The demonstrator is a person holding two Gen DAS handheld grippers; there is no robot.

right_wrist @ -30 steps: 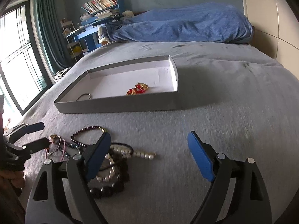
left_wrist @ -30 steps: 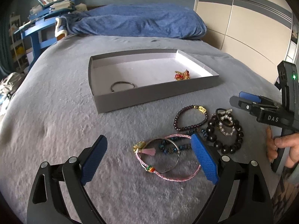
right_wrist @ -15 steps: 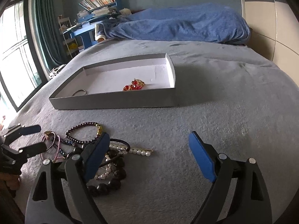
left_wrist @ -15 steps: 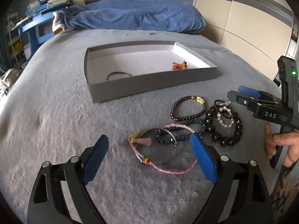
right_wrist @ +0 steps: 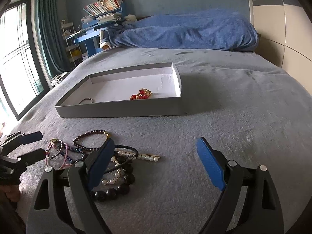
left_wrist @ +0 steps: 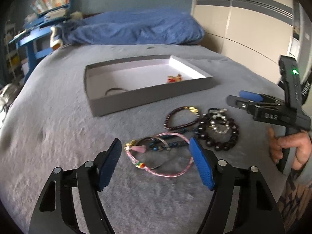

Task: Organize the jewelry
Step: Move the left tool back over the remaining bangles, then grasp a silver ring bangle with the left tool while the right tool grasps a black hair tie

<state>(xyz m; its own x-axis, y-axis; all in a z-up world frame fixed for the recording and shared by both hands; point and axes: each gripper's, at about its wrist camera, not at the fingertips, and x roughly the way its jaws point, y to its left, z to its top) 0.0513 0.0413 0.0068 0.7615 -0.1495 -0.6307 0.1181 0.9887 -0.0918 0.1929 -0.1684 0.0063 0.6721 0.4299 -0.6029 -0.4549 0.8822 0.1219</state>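
On the grey bed (right_wrist: 243,107), the shallow grey cardboard tray (right_wrist: 124,111) holds a red-and-gold ornament (right_wrist: 140,94). Nearer than the tray, the left gripper (left_wrist: 156,159) spreads empty jaws wide over a pink cord bracelet (left_wrist: 171,173); the right gripper (right_wrist: 154,160), marked "DAS", also gapes empty.

A bedroom in a home. A wide bed under a grey plush blanket (right_wrist: 224,117) fills the view, with a rumpled blue fleece duvet (right_wrist: 187,33) heaped at its head at 12 o'clock. At 10 o'clock a blue-painted wooden desk (right_wrist: 91,37) carries stacked books (right_wrist: 103,4); teal curtains (right_wrist: 48,29) and a tall window (right_wrist: 17,58) stand at 9 o'clock, and cream wardrobe doors (left_wrist: 243,25) at 2 o'clock.
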